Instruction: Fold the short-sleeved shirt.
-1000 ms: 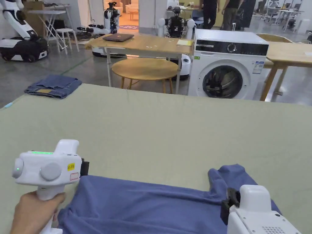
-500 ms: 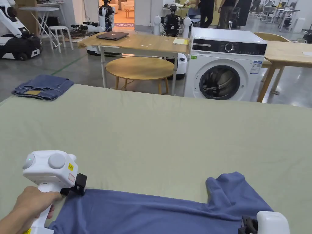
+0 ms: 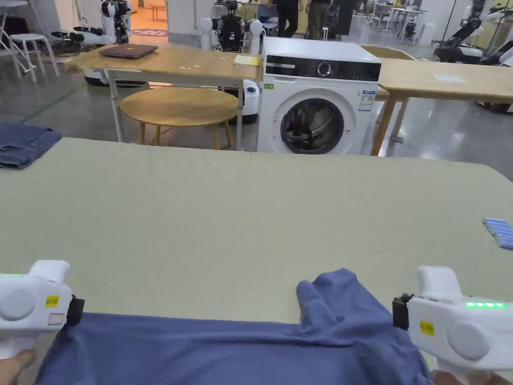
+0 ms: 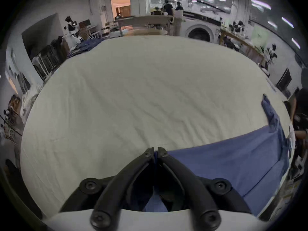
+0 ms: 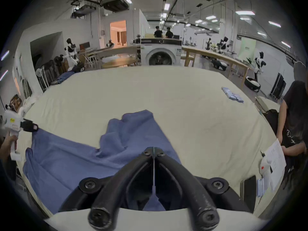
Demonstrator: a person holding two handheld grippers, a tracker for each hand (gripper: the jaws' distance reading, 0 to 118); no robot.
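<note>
The short-sleeved shirt (image 3: 225, 346), a soft blue knit, lies along the near edge of the tabletop (image 3: 250, 210), spread from about 8 o'clock to 4 o'clock in the head view. One sleeve (image 3: 330, 296) is bunched up and juts toward 12 o'clock, near the right side.

The left hand-held gripper (image 4: 155, 151) is clenched on the shirt's left edge: in the left gripper view its jaws meet with a strip of blue cloth pinched between them. The right hand-held gripper (image 5: 153, 151) also has its jaws brought together, and blue cloth shows under and between them in the right gripper view, so it appears to be grasping the shirt close to the bunched sleeve. The cloth between the two grips is drawn fairly flat, with a few long creases running across it.

As a judgement, the fabric looks light and limp. It will sag and fold wherever it is unsupported, and it should drag easily over the cloth-covered tabletop rather than slide cleanly. It is not fragile, but a thin pinch can slip out, so seams, hem or shoulder edges give the surest hold. The crumpled sleeve likely needs flattening before any fold, taken at its cuff edge.

Folded jeans (image 3: 22, 145) lie at 10 o'clock, well apart from the shirt.
</note>
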